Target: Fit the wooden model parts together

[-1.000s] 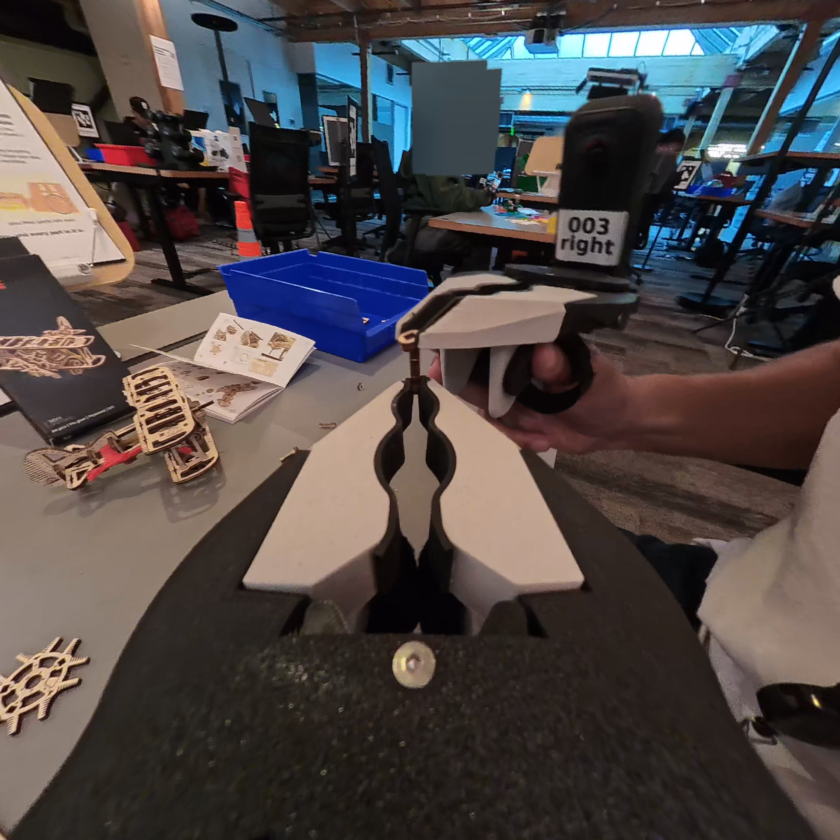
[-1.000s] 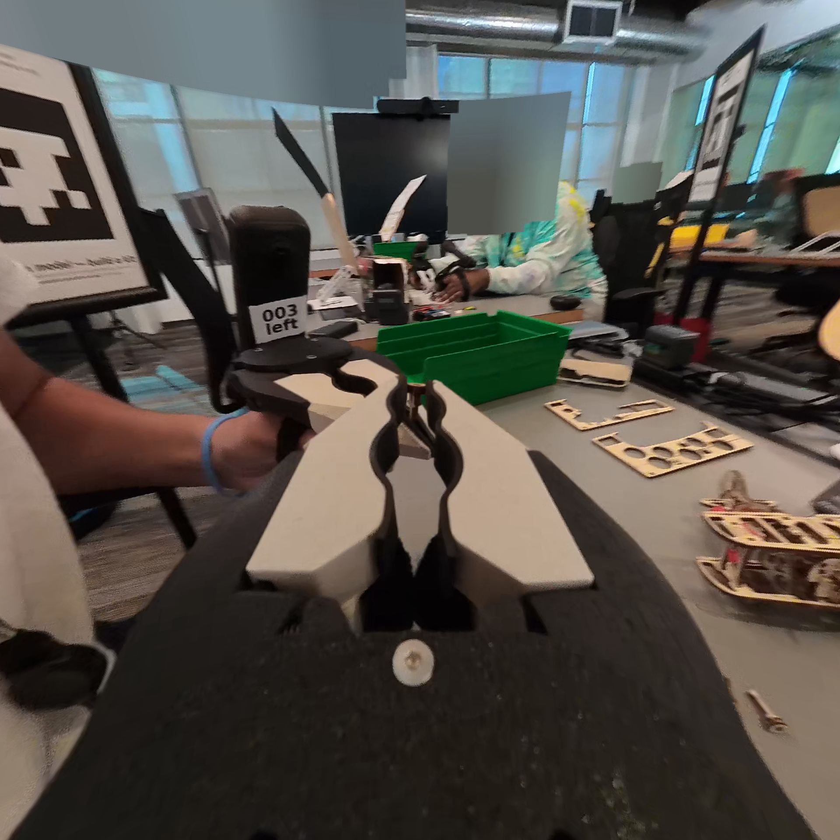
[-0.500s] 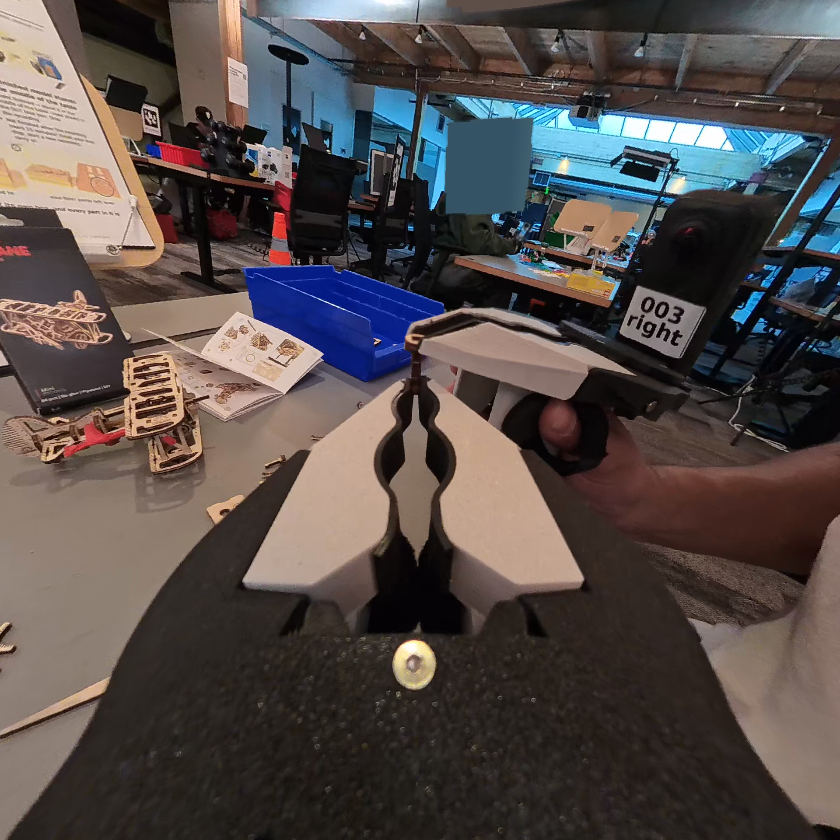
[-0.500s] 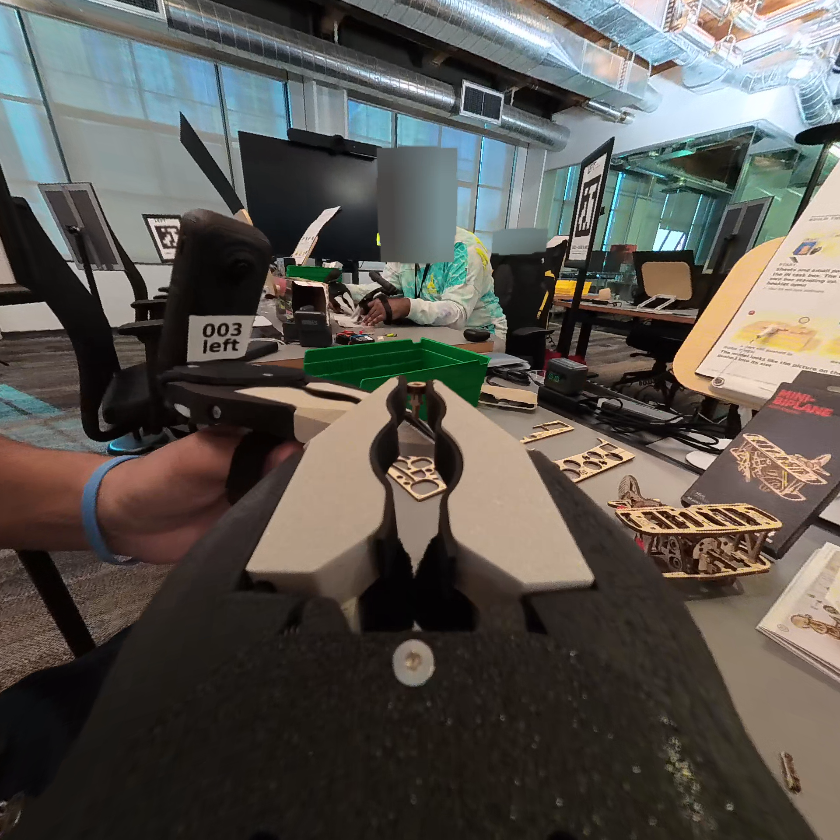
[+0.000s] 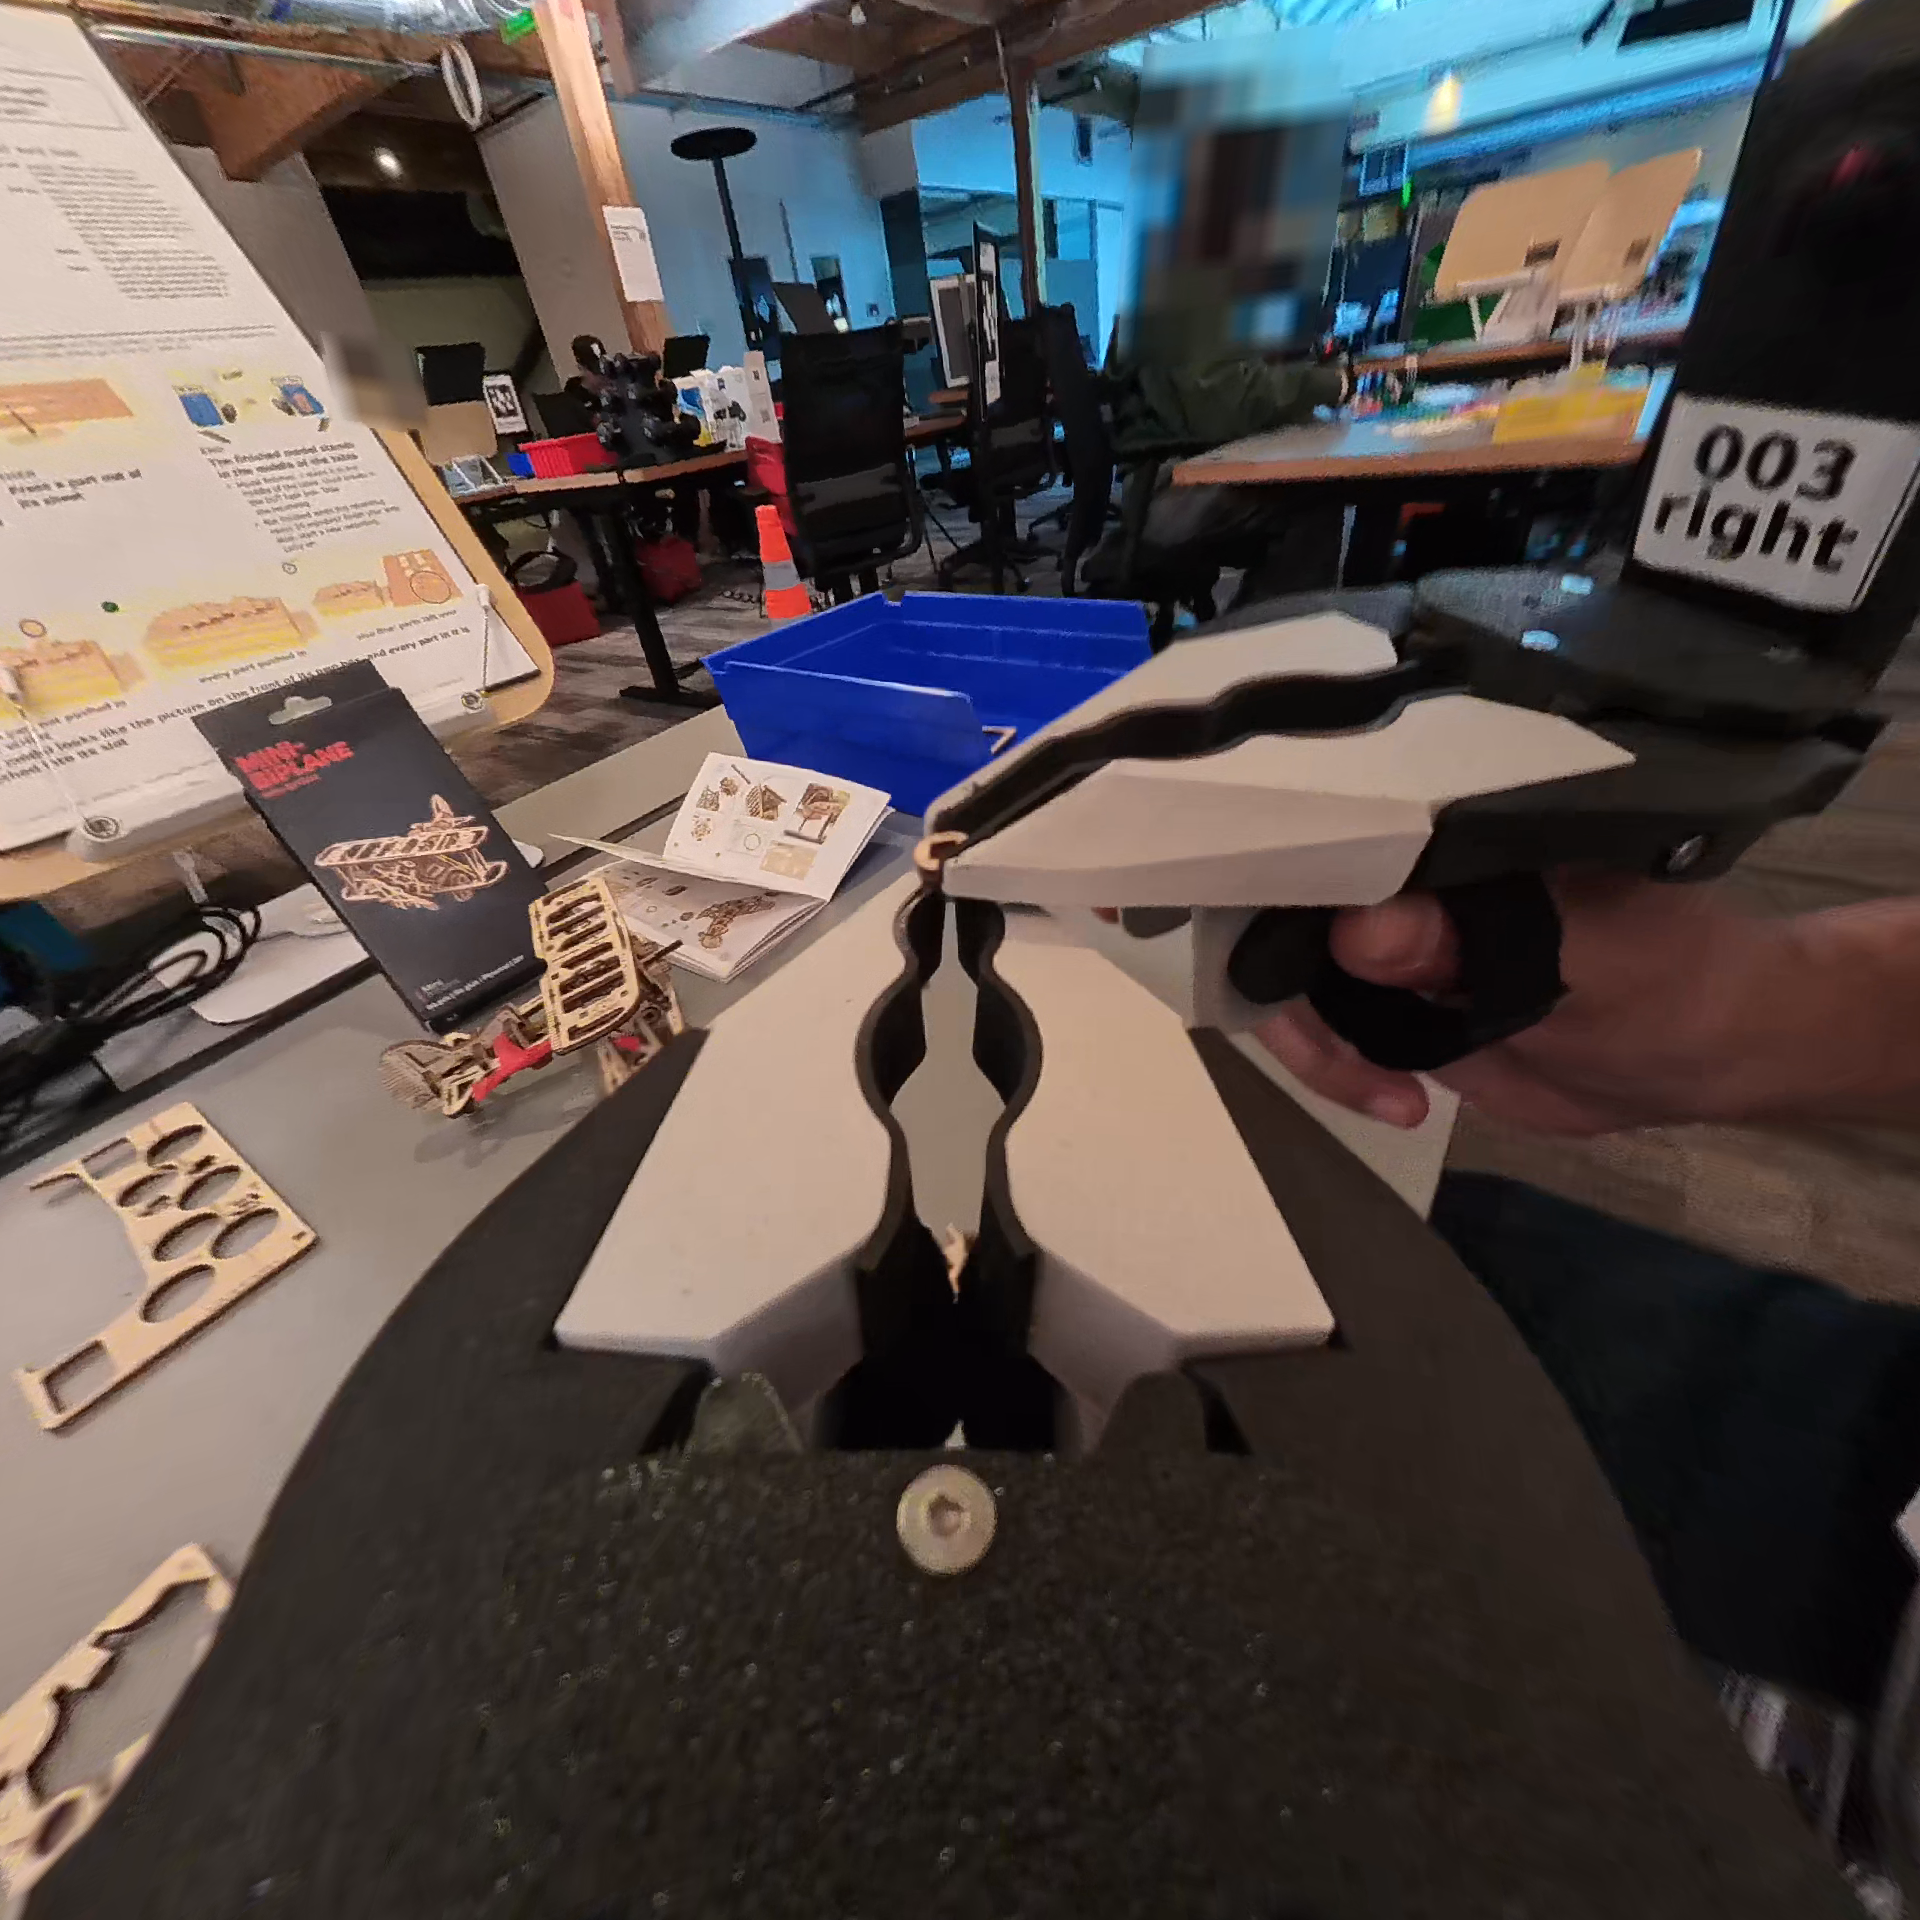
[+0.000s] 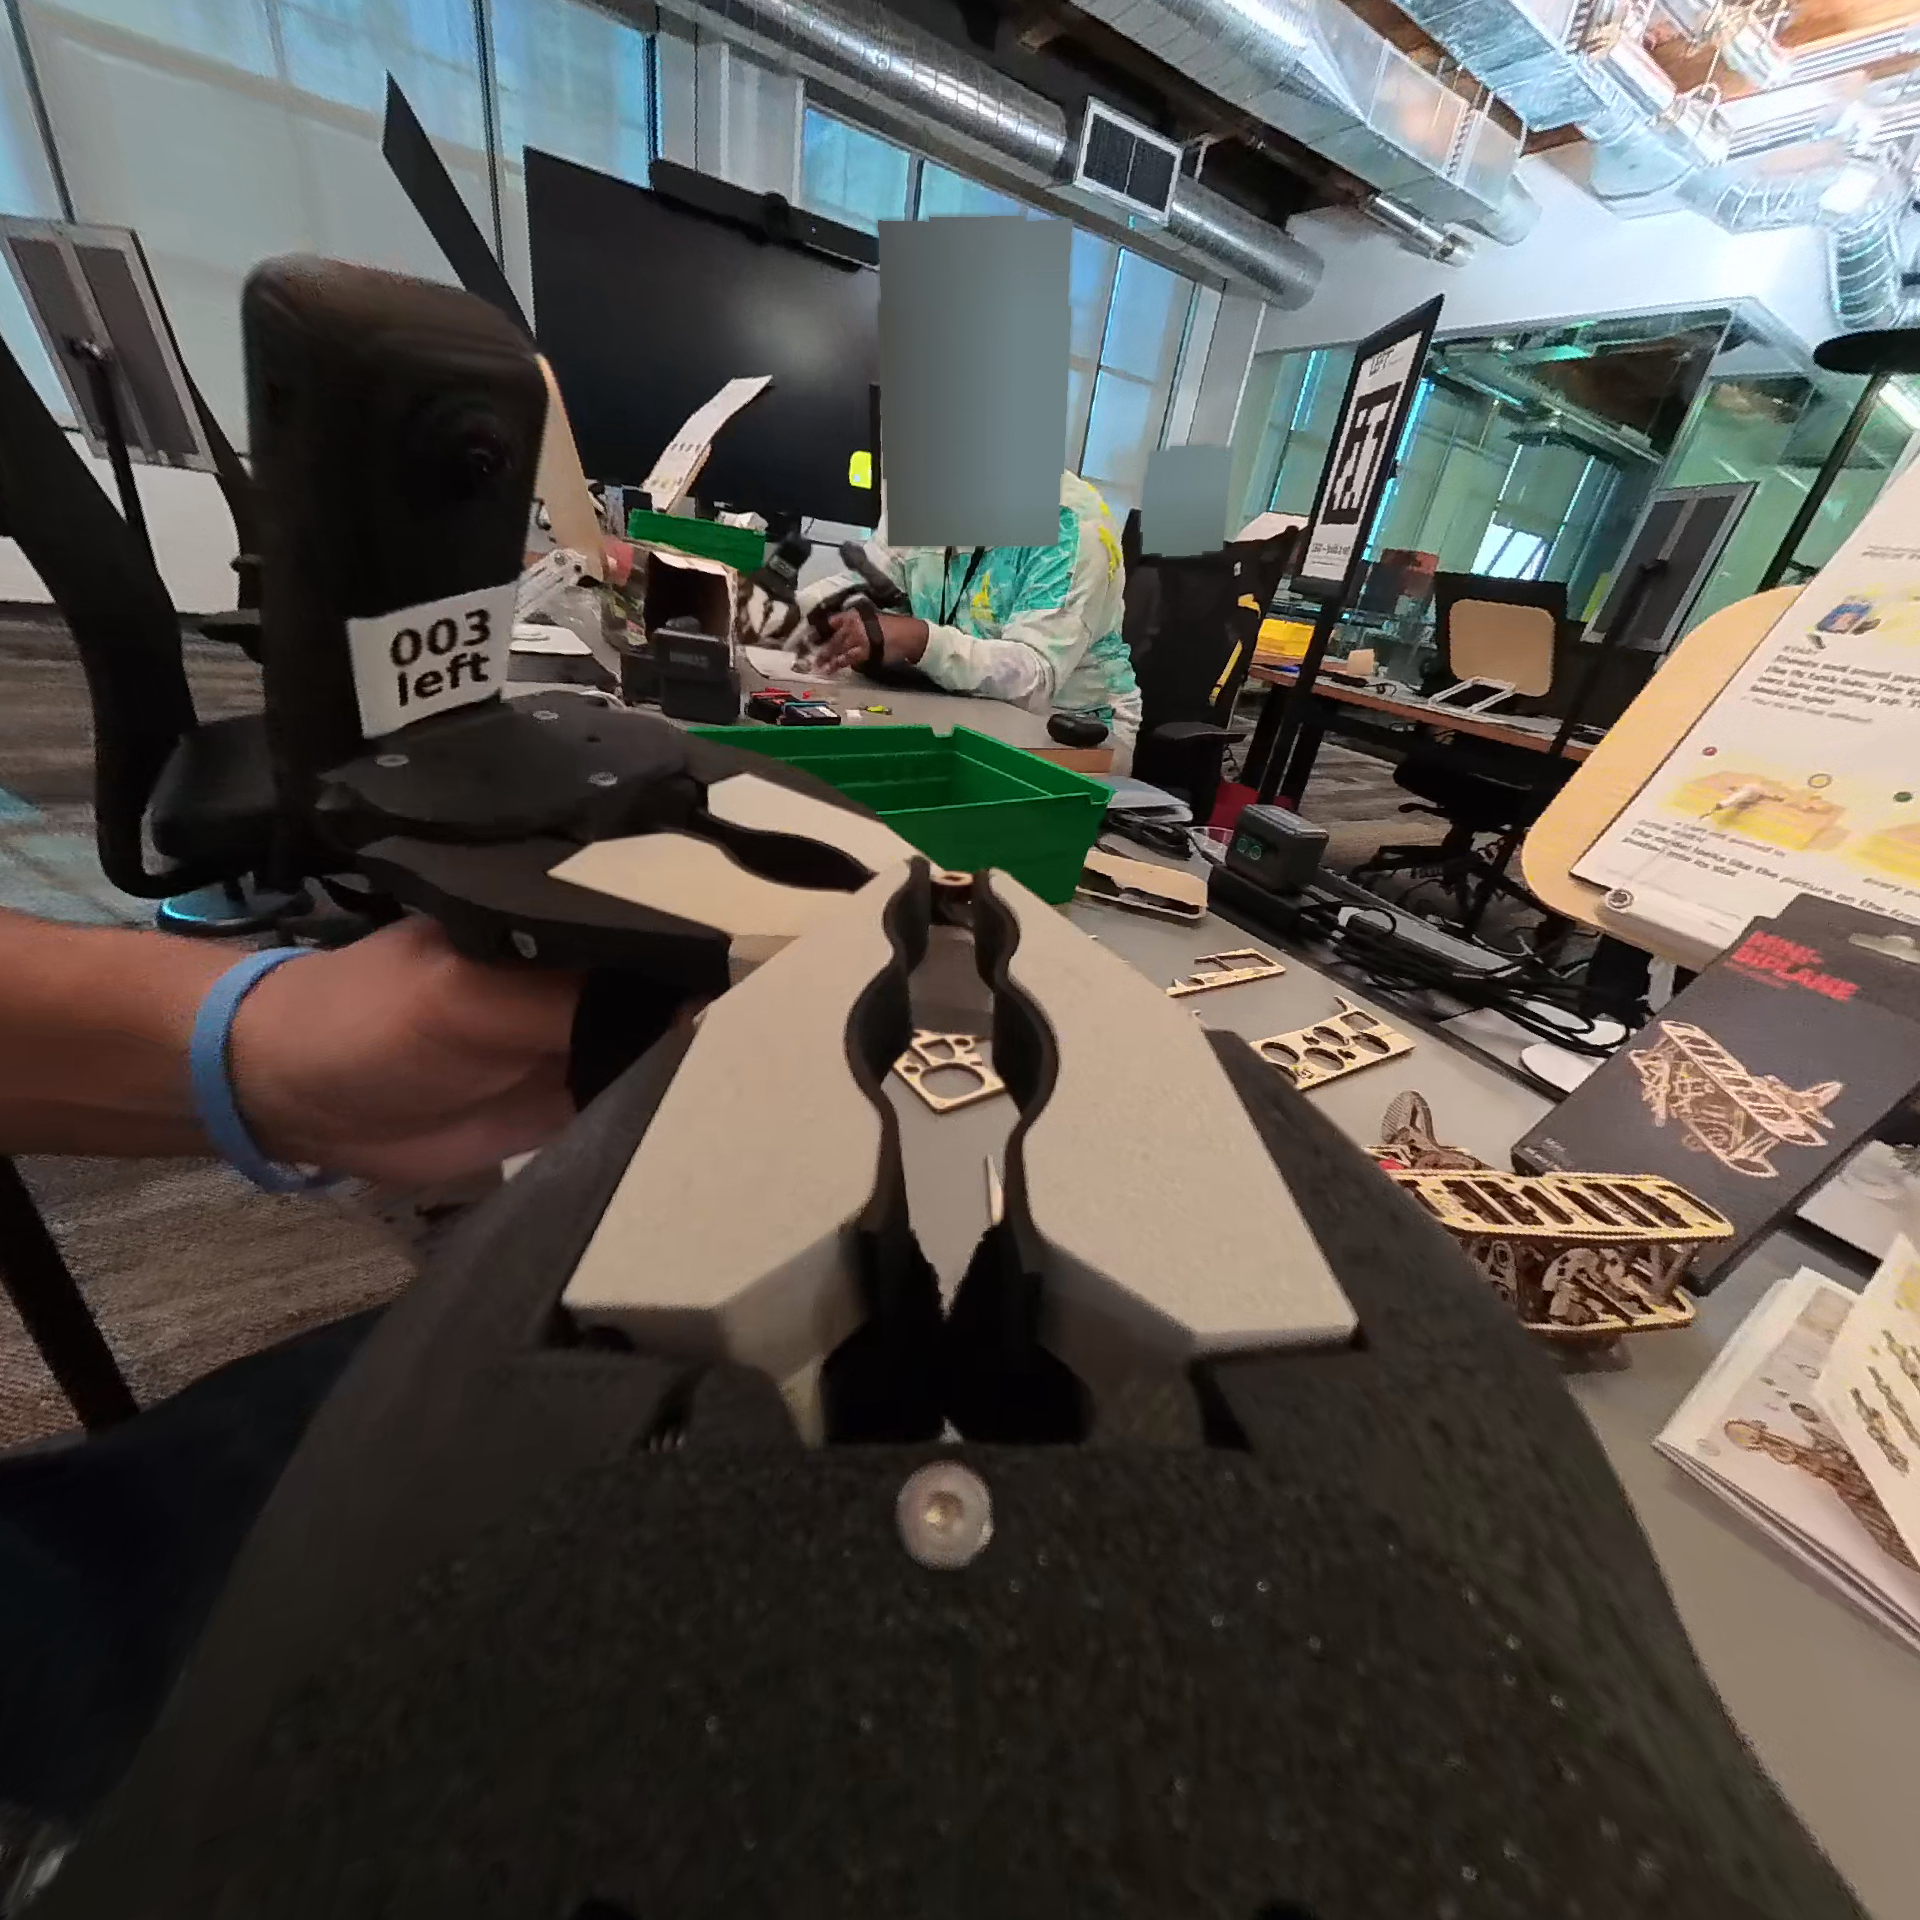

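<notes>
My left gripper (image 5: 943, 912) is shut, tips pinched on a thin wooden part that is mostly hidden. My right gripper (image 5: 940, 847) comes in from the right, just above the left tips, and is shut on a small wooden ring piece (image 5: 935, 850). In the right wrist view my right gripper (image 6: 951, 885) pinches that ring piece (image 6: 951, 881), and the left gripper (image 6: 665, 862) reaches in from the left so its tips meet mine. Both are held above the grey table's near edge. A part-built wooden biplane (image 5: 540, 997) stands on the table, also in the right wrist view (image 6: 1538, 1236).
On the table are a black model box (image 5: 395, 842), an open booklet (image 5: 748, 842), a blue bin (image 5: 914, 675), a green bin (image 6: 914, 790) and punched wooden sheets (image 5: 156, 1236) (image 6: 1330, 1049). An instruction board (image 5: 208, 468) stands at the back. A person sits at the far desk (image 6: 1018, 623). Left and right tips are no more than a few centimetres apart.
Both grippers have stayed tip to tip on the small parts while swinging together toward the table. The biplane, box and wooden sheets have come further into both views.
</notes>
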